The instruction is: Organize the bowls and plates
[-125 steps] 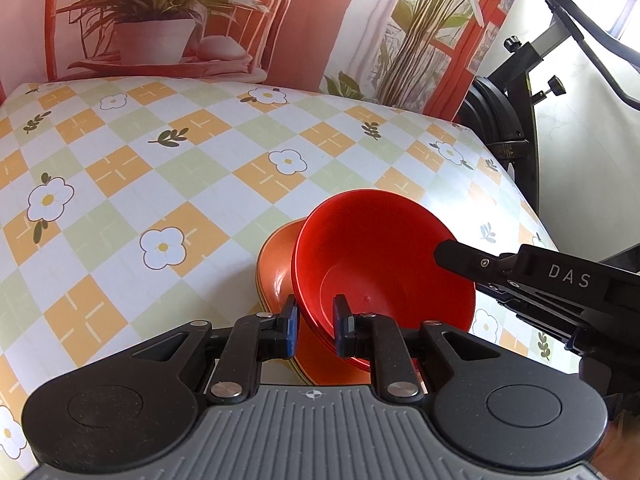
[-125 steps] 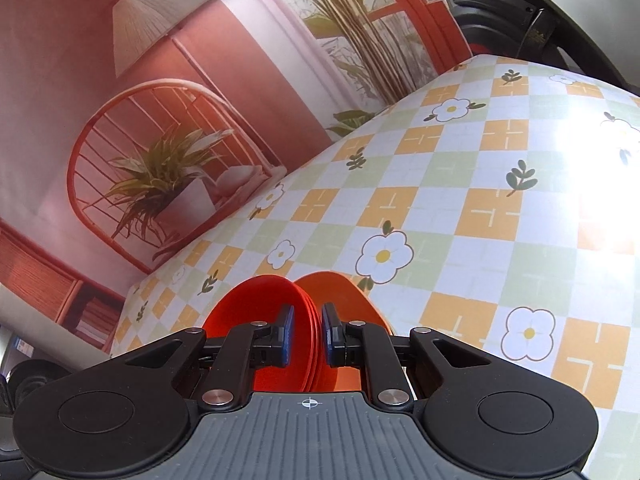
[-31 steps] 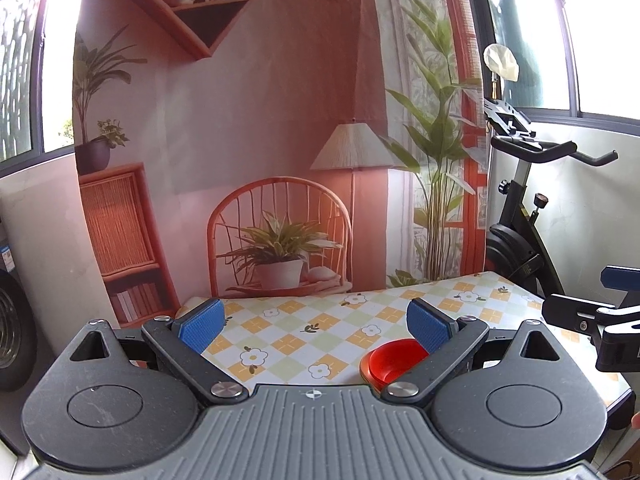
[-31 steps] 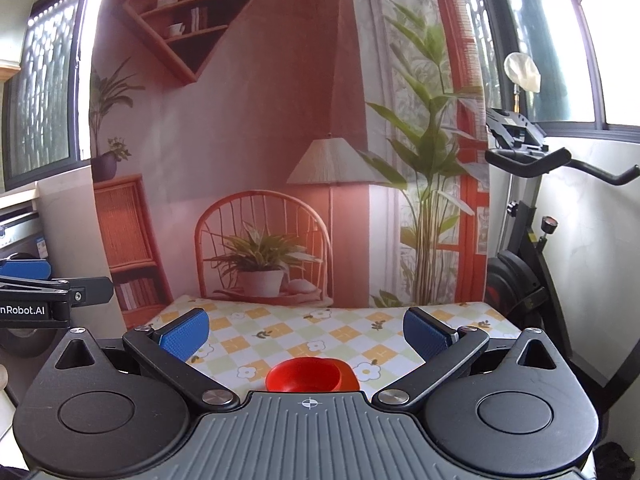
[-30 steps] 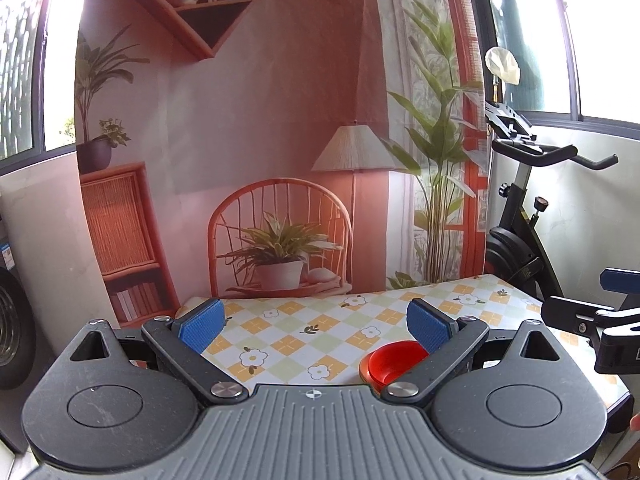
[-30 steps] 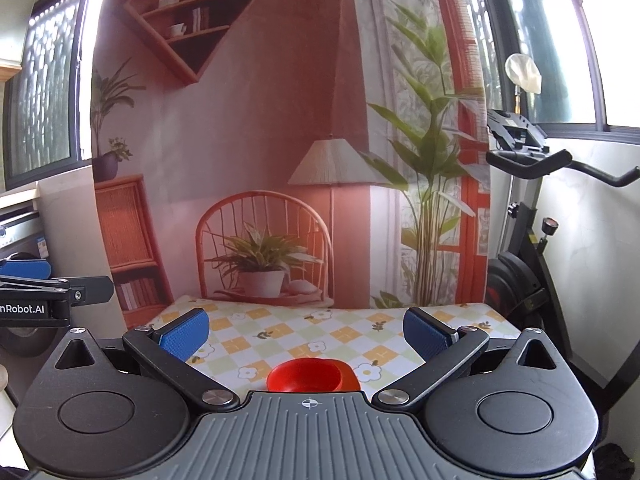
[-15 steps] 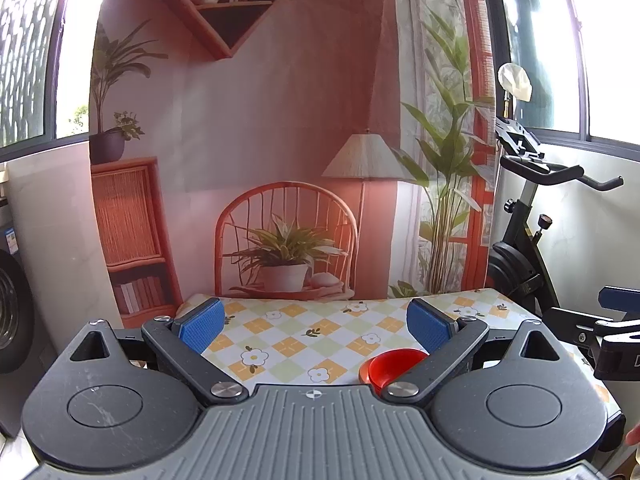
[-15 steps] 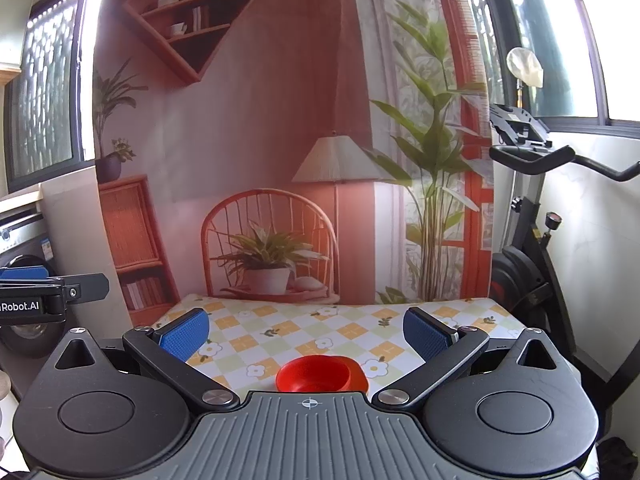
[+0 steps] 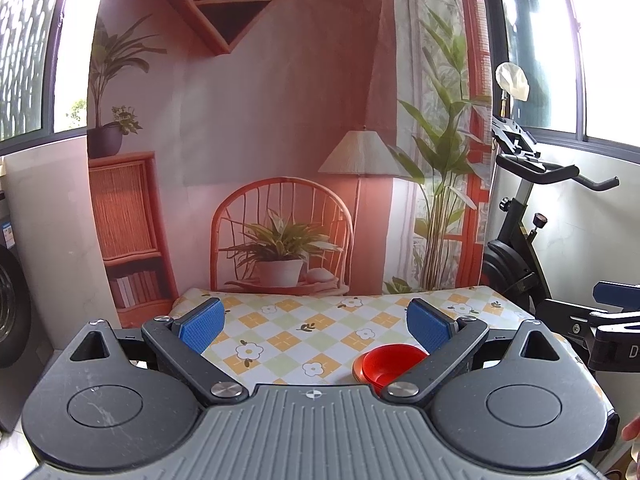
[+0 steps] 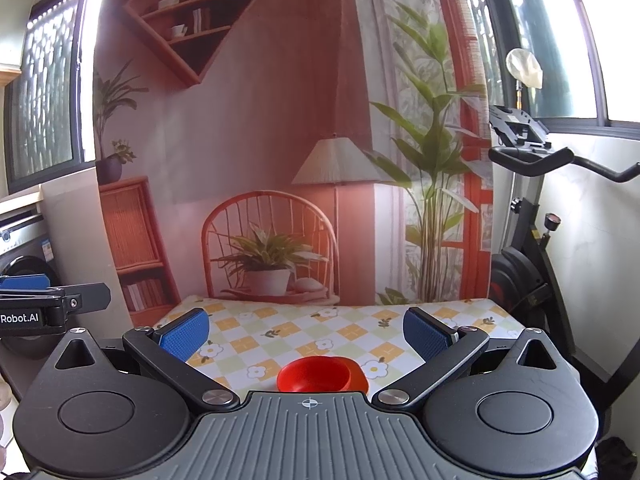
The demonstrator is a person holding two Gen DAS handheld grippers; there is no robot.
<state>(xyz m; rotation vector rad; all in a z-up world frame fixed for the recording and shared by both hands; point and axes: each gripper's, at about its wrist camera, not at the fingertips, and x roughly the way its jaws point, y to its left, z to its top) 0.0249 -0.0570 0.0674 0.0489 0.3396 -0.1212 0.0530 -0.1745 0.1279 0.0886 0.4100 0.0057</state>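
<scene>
A red bowl (image 9: 390, 362) sits on an orange plate (image 9: 357, 370) near the front right of the checked, flowered table (image 9: 304, 320). In the right wrist view the red bowl (image 10: 314, 374) lies just ahead of the gripper body, with the orange plate (image 10: 358, 374) peeking out on its right. My left gripper (image 9: 315, 326) is open and empty, held back from the table. My right gripper (image 10: 306, 334) is also open and empty, well clear of the bowl. Each gripper shows at the edge of the other's view.
A printed backdrop (image 9: 280, 140) with a chair, plant and lamp hangs behind the table. An exercise bike (image 9: 528, 240) stands at the right. A washing machine (image 10: 20, 276) is at the left. A fingertip (image 9: 632, 430) shows at the lower right.
About four seconds ago both grippers were shut on the red bowl's rim over the plate. They have let go, opened and pulled far back; over the last second the views only drift slightly.
</scene>
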